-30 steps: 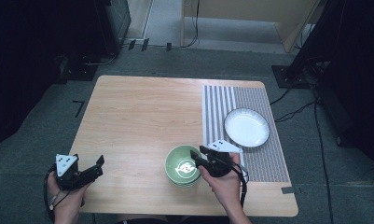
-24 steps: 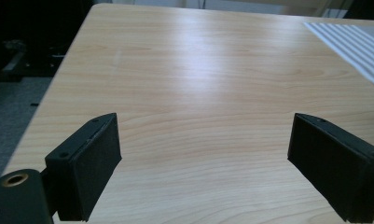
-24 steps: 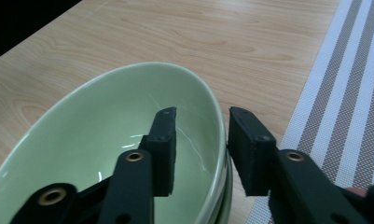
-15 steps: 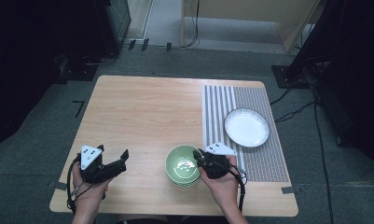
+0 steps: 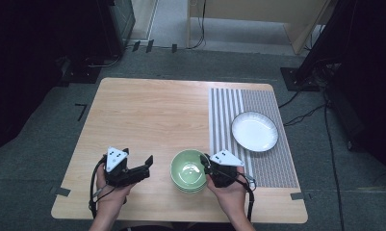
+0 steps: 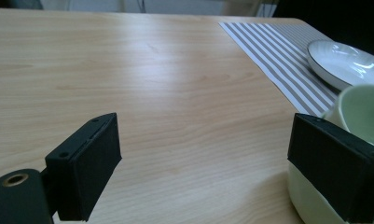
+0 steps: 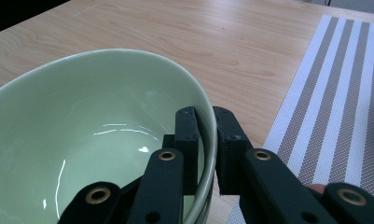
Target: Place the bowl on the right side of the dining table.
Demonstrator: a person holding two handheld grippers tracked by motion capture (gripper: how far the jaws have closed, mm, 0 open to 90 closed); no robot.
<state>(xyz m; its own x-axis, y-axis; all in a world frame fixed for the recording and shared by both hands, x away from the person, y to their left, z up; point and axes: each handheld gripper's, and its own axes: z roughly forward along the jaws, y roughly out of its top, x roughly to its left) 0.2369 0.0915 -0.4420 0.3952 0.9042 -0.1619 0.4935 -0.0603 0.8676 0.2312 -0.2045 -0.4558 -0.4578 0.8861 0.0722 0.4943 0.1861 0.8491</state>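
green bowl (image 5: 188, 169) sits near the front edge of the wooden table (image 5: 147, 115), on top of what looks like a stack of like bowls, just left of the striped placemat (image 5: 258, 139). right gripper (image 5: 205, 162) has just been closing, and in the right gripper view its jaws are clamped on the bowl's rim (image 7: 208, 140), one pad inside the bowl and one outside. left gripper (image 5: 150, 163) is just beside the stack on its left, jaws wide apart and holding nothing; in the left gripper view one jaw is right next to the bowl's pale outer wall (image 6: 310, 200), though whether it touches is hard to tell.

risks, as a judgement: the grip is a thin pinch on one side of a smooth glazed rim, so on a lift the bowl may tilt and slip out. if the bowls nest tightly, the one beneath could rise with it and then drop. the left jaw so close could knock the stack sideways toward the table edge. a white plate (image 5: 254, 131) rests on the placemat, well clear.
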